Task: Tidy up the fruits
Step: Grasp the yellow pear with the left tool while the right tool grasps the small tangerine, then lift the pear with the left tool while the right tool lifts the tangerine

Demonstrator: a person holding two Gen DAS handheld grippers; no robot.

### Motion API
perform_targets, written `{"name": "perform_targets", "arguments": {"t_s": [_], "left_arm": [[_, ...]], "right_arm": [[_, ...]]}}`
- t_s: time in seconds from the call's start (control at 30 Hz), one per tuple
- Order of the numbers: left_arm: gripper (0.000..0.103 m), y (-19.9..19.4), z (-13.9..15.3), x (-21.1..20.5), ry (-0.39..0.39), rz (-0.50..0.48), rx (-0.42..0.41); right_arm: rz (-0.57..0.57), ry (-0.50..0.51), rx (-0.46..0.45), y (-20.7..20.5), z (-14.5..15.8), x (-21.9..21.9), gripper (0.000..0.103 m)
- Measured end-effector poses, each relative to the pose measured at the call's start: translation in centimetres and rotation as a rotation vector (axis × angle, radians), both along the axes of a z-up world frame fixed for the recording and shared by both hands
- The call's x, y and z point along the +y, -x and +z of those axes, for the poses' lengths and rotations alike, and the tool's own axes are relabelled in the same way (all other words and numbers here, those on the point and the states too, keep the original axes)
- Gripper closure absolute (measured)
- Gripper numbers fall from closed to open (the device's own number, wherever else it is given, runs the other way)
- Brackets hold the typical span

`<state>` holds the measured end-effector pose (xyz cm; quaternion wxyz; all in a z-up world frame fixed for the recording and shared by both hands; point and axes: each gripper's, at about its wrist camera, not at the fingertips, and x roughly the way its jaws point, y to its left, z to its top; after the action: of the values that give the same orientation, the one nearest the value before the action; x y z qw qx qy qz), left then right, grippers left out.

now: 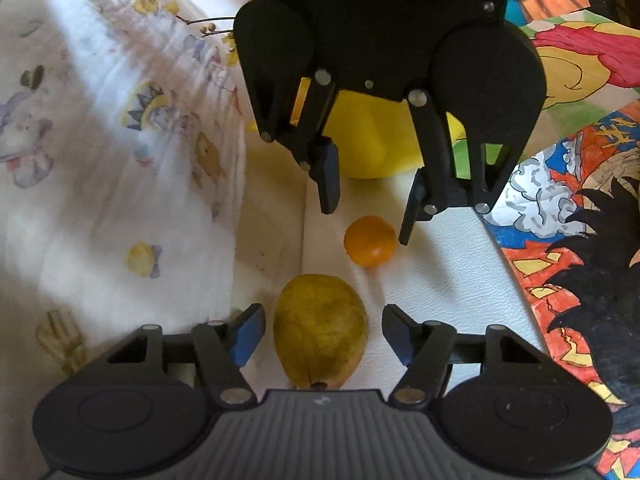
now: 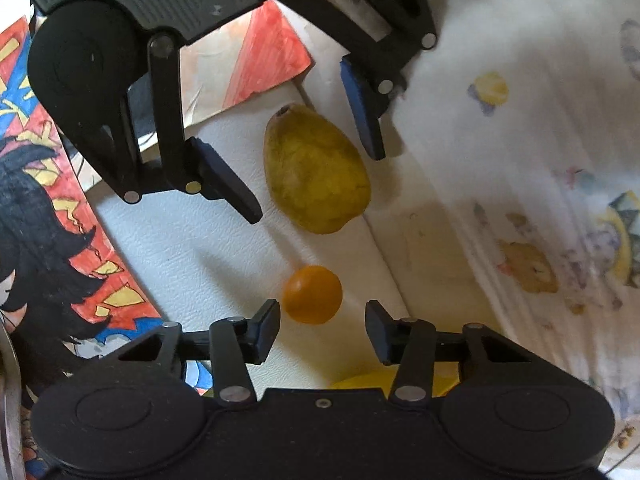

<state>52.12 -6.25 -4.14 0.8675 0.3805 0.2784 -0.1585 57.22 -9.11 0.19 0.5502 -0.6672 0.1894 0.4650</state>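
Worktop (image 1: pixel 432 280): white, textured.
Pear (image 1: pixel 320 330): between the spread left tongs (image 1: pixel 323 330).
Orange (image 2: pixel 312 294): just beyond the pear, between the released right tongs (image 2: pixel 322 330).

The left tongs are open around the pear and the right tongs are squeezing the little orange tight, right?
Not quite. In the right wrist view the right tongs are open too, with gaps beside the orange. The left tongs are indeed open around the pear.

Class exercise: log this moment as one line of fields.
left claw: open, around pear | right claw: open, at orange | fruits: on white surface | yellow bowl: beyond orange
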Motion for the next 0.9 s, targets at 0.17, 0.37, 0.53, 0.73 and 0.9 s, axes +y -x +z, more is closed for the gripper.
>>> {"name": "perform_targets", "arguments": {"t_s": [0.17,0.37,0.53,0.73,0.9], "left_arm": [[0.035,-0.6,0.0,-0.1,-0.006,-0.011,0.012],[0.043,-1.4,-0.4,0.3,-0.004,0.002,0.016],[0.044,-1.7,-0.2,0.4,0.006,0.022,0.015],[0.045,-1.4,0.4,1.1,0.061,0.084,0.024],[0.045,-1.4,2.0,2.6,0.175,0.170,0.087]], "right_arm": [[0.012,0.009,0.014,-0.5,0.1,0.7,0.056],[0.012,0.004,0.012,-0.6,0.0,1.6,0.067],[0.001,-0.015,0.016,-1.3,-0.1,2.6,0.068],[-0.045,-0.048,0.002,-0.7,0.3,2.1,0.069],[-0.105,-0.119,0.008,0.1,1.7,1.8,0.069]]}}
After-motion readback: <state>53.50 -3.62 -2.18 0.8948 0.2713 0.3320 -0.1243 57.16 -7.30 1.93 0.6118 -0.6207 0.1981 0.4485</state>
